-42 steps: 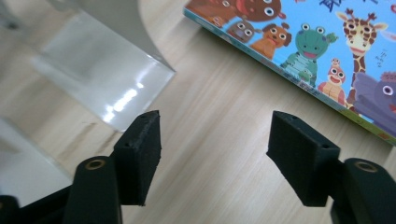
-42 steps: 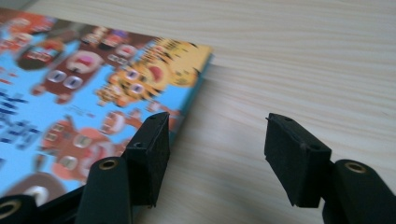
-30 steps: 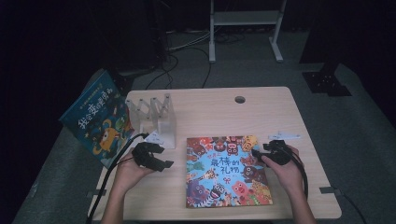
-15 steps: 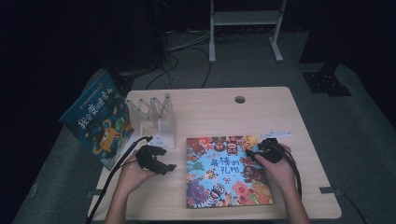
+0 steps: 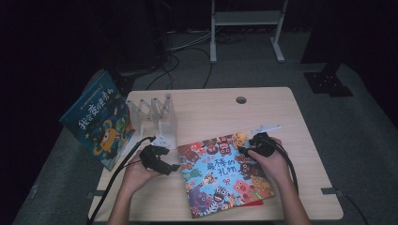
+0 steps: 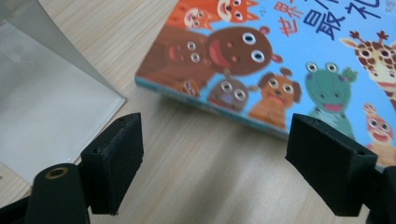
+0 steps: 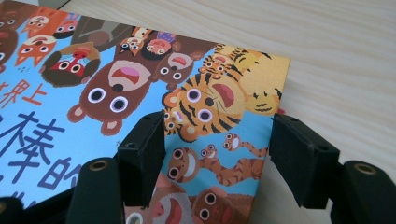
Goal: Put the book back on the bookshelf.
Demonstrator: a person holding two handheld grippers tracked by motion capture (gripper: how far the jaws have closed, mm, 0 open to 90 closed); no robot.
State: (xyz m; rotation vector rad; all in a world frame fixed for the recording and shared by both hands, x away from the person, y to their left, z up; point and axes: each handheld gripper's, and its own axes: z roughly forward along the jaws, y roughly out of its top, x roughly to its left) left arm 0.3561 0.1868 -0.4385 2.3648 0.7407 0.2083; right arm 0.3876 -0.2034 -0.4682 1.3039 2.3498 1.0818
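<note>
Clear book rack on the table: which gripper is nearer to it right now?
Left. The left gripper sits just in front of the clear rack, by the animal book; the right gripper is over the book's far right corner.

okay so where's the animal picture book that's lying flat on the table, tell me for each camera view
High view: the animal picture book lies flat at bottom centre of the table, between the left gripper and the right gripper.
Left gripper view: its corner fills the upper right, beyond the open fingers.
Right gripper view: it covers the left and centre, its corner by the right finger.
Shared landmark: the light blue cover with its dark blue characters.
</note>
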